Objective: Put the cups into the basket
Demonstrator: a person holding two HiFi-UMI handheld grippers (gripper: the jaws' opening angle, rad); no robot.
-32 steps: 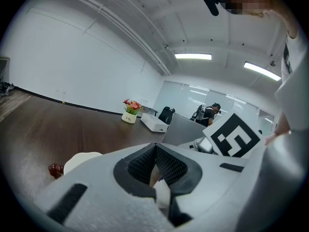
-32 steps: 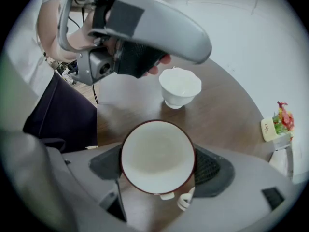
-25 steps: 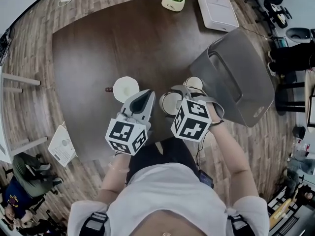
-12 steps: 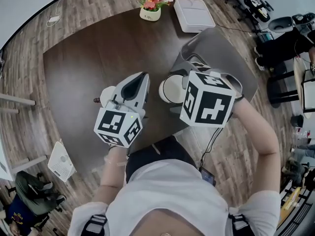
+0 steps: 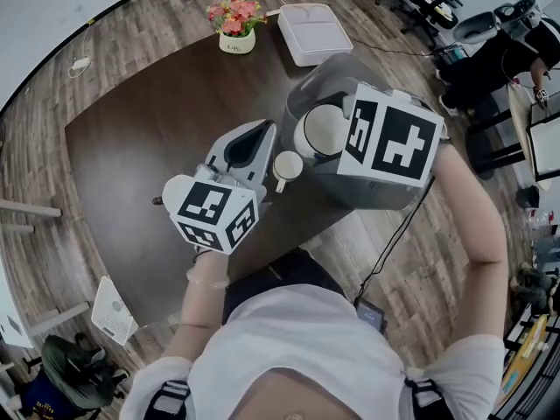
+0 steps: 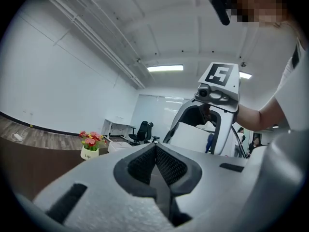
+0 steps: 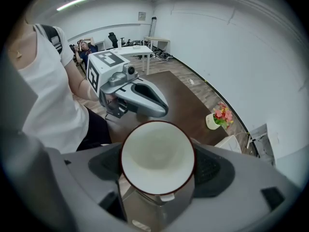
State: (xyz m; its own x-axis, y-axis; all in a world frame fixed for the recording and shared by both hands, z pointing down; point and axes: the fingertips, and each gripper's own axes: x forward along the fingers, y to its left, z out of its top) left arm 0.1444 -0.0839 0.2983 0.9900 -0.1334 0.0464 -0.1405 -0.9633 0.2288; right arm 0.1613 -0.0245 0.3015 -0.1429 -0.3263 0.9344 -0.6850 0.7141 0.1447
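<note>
One cup (image 5: pixel 325 129) clamped in right hand-held gripper (image 7: pixel 159 170), left hand-held gripper (image 6: pixel 155 164) closed empty, dark table (image 5: pixel 149 147), plank floor (image 5: pixel 131 51)

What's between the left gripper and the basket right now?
A small white cup stands on the table between the left gripper and the basket, close to the gripper's tip; the head view shows it.

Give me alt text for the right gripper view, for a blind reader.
The right gripper clamps a white cup with a dark rim, its empty mouth facing the camera. Behind it, the left gripper hovers over a dark table with a flower pot.
</note>
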